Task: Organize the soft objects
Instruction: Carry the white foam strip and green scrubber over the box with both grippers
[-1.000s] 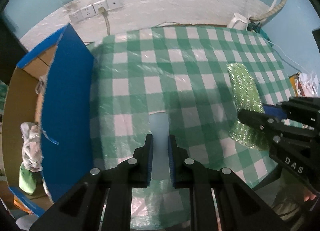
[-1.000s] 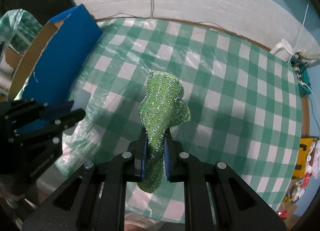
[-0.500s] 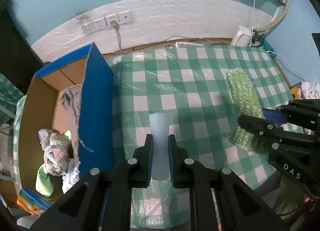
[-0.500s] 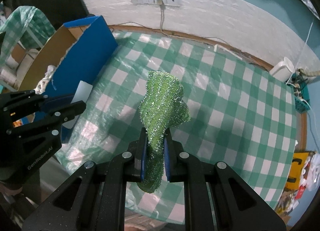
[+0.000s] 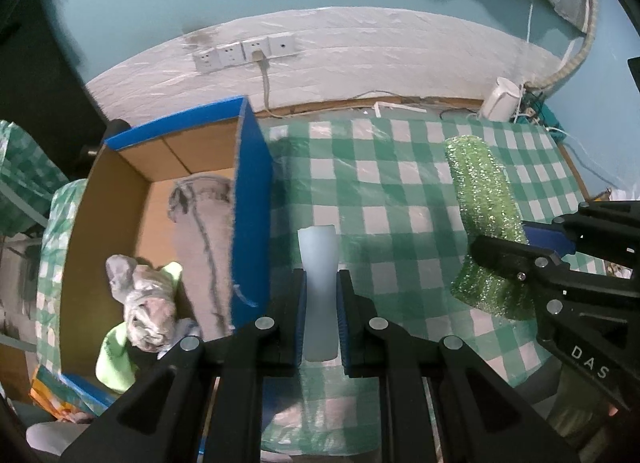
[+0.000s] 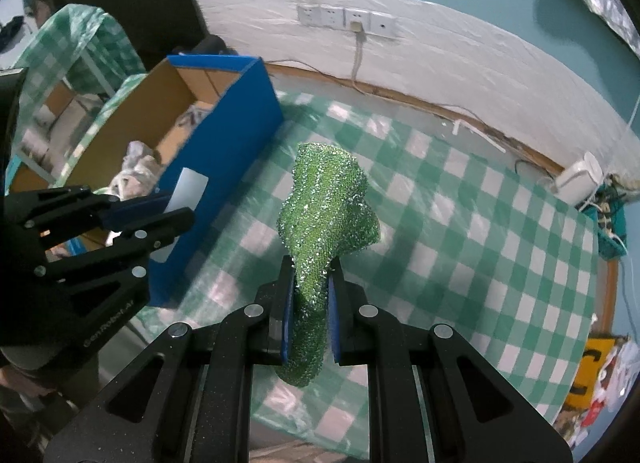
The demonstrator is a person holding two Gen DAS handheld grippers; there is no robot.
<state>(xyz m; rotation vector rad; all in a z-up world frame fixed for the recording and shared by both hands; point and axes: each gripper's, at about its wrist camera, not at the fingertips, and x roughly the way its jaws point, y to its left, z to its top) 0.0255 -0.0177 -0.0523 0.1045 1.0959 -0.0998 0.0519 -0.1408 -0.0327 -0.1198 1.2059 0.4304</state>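
The checked tablecloth point(image 5: 400, 191) covers the table, and the blue cardboard box point(image 5: 250, 199) stands at its left edge, open on top, with a grey cloth bundle point(image 5: 146, 303) and other soft pieces lying inside. The green sparkly sponge cloth point(image 6: 326, 215) hangs in the air right of the box, above the tablecloth, clenched at its lower end by the right gripper point(image 6: 308, 319); it looks light, floppy and likely to droop, so a grip near its middle would carry it best. The pale foam strip point(image 5: 318, 283), seemingly light and squashy, is pinched low down in the left gripper point(image 5: 320, 319), just right of the box wall
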